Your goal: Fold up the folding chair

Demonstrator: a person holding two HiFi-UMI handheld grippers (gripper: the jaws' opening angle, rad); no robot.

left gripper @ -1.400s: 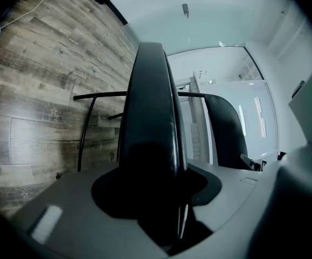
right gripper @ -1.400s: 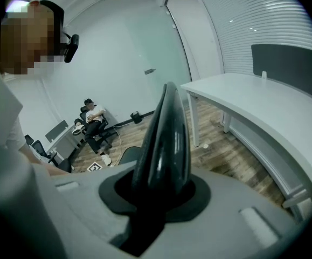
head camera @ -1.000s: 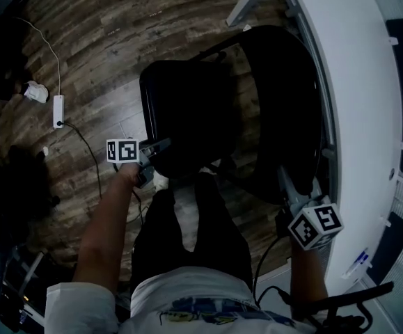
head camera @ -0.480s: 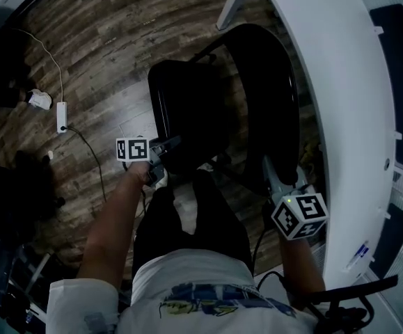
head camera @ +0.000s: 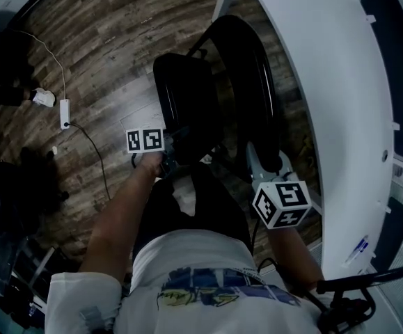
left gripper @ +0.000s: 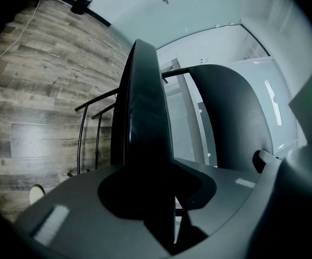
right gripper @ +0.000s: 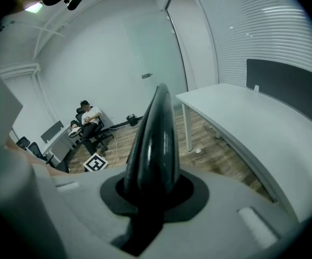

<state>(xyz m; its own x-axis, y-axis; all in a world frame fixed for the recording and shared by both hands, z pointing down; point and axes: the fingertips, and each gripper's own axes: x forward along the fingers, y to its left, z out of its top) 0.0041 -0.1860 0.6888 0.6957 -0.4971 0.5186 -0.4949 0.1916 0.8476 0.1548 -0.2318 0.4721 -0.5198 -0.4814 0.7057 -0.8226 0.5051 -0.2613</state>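
The left hand-held gripper [head camera: 176, 143] sits at the near left corner of the folding chair [head camera: 218, 54]. Its jaws have just been closing, and they pinch the front edge of the seat [left gripper: 145, 117], which stands between them. The seat shows almost edge-on, tipped up steeply off the wooden floor [head camera: 97, 54], with its long axis running away from the person. Just to its right is the backrest [head camera: 253, 82], lying nearly parallel to the seat with a narrow dark gap left between the two panels. The right hand-held gripper [head camera: 259, 157] is at the chair's near right side. Its jaws have also just been closing, and they clamp the rim of the backrest, which rises upright between them. A white surface [head camera: 326, 103] curves close along the chair's right side. The fold looks mostly done. What remains likely turns on the left hand pressing the seat rightward, while the right steadies the backrest.
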